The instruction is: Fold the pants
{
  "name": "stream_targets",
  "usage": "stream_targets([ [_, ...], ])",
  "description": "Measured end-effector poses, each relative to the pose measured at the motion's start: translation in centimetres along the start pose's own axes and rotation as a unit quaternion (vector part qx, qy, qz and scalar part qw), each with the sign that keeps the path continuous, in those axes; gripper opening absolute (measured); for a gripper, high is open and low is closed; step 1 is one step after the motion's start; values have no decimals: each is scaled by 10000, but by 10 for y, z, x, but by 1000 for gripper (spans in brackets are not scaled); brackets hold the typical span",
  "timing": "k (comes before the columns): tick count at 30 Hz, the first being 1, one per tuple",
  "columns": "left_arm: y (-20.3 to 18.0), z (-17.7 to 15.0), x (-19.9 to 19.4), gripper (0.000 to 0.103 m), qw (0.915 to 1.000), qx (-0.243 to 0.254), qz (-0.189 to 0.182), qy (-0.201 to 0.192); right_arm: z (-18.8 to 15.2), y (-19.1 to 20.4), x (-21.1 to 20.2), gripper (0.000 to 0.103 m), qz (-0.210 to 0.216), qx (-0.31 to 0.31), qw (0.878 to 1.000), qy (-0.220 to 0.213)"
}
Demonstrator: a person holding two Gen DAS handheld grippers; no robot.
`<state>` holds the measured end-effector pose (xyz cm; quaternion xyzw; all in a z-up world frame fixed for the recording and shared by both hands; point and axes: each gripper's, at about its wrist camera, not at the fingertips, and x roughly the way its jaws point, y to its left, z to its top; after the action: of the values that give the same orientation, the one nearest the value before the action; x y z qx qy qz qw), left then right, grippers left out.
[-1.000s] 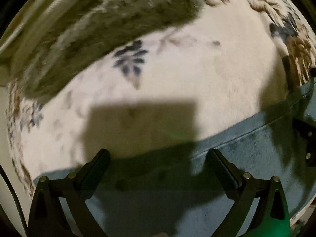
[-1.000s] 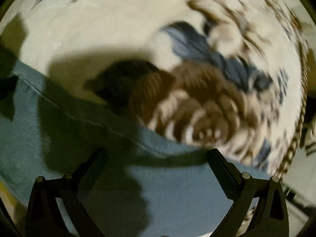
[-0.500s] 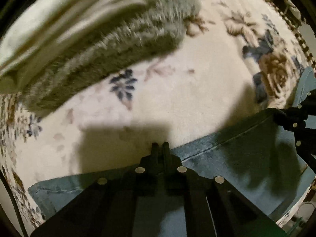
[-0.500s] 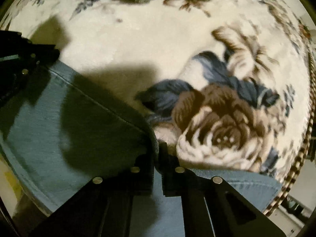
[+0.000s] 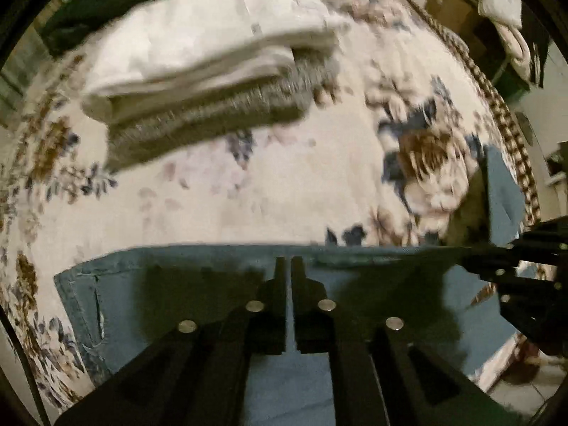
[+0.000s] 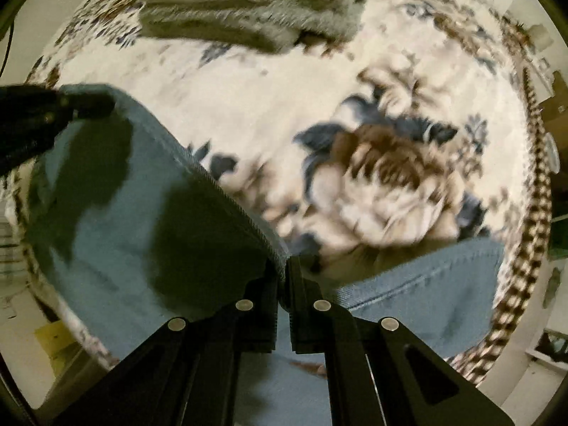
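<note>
Denim pants (image 5: 198,301) are lying across a floral bedspread (image 5: 284,184), light blue jeans by the look of it, and both grippers have pinched the far edge of the fabric. The left gripper (image 5: 288,266) has its fingers squeezed nearly together with just a thin slit between them, clamped on the long seamed edge, which runs straight across that view and looks pulled taut. The right gripper (image 6: 285,269) is the same deal, fingers closed down on the stitched edge right where the cloth peels up off the bed, and you can see the denim rising in a raised flap toward the left gripper's black tip at the left of that view. So I'd call this the lift part of a fold: edge grabbed at two spots, cloth coming up off the bedspread, nothing laid over yet. Both views are pretty motion-blurred, so things look to be in motion. Next move probably needs both hands carrying that edge over together at the same height and pace so the seam stays straight, then laying it down on the opposite edge before letting go. Near the head of the bed there's a stack of folded blankets (image 6: 248,3), white on top of grey fuzzy, well apart from the jeans, so it shouldn't get in the way.
</note>
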<state>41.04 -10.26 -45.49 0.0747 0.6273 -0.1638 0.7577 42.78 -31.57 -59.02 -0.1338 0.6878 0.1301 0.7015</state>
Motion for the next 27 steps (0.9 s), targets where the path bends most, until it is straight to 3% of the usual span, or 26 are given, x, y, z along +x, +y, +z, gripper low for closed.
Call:
stream_targets([
  [2, 4, 1, 14, 22, 9996, 176, -87, 218, 6, 2, 16, 6, 283, 54, 9991, 324],
  [4, 9, 3, 31, 31, 9988, 250, -106, 417, 18, 2, 29, 13, 312, 144, 9982, 482],
  [5, 14, 5, 39, 35, 9984, 231, -85, 505, 28, -1, 41, 28, 316, 156, 9968, 716],
  [6, 20, 10, 49, 39, 9979, 233, -74, 594, 37, -3, 50, 50, 230, 159, 9963, 815],
  [8, 24, 15, 59, 44, 9973, 289, -81, 664, 54, -4, 61, 76, 47, 99, 9962, 862],
  [14, 16, 26, 94, 53, 9886, 1106, -42, 1020, 82, 1, 75, 82, 49, -127, 9935, 1131],
  [17, 7, 28, 119, 53, 9781, 1556, 94, 1378, 90, 4, 83, 82, 68, -263, 9903, 1361],
  [19, 3, 29, 129, 52, 9749, 1749, 119, 1373, 97, 2, 87, 82, 131, -299, 9884, 1485],
  [21, 2, 30, 134, 29, 9744, 1813, 77, 1325, 102, 4, 89, 80, 148, -306, 9872, 1556],
  [22, 1, 29, 134, 24, 9753, 1797, 62, 1281, 105, 7, 89, 75, 122, -316, 9877, 1524],
  [23, 0, 28, 133, 16, 9756, 1823, 81, 1222, 108, 8, 87, 61, 98, -336, 9884, 1477],
  [24, 0, 26, 130, 10, 9767, 1837, 127, 1105, 112, 10, 81, 38, 156, -330, 9892, 1421],
  [26, 6, 23, 120, 7, 9819, 1648, 84, 926, 115, 11, 73, 10, 417, -138, 9899, 1344],
  [27, 10, 22, 114, 6, 9848, 1522, 38, 836, 116, 12, 65, 8, 409, -33, 9911, 1268],
])
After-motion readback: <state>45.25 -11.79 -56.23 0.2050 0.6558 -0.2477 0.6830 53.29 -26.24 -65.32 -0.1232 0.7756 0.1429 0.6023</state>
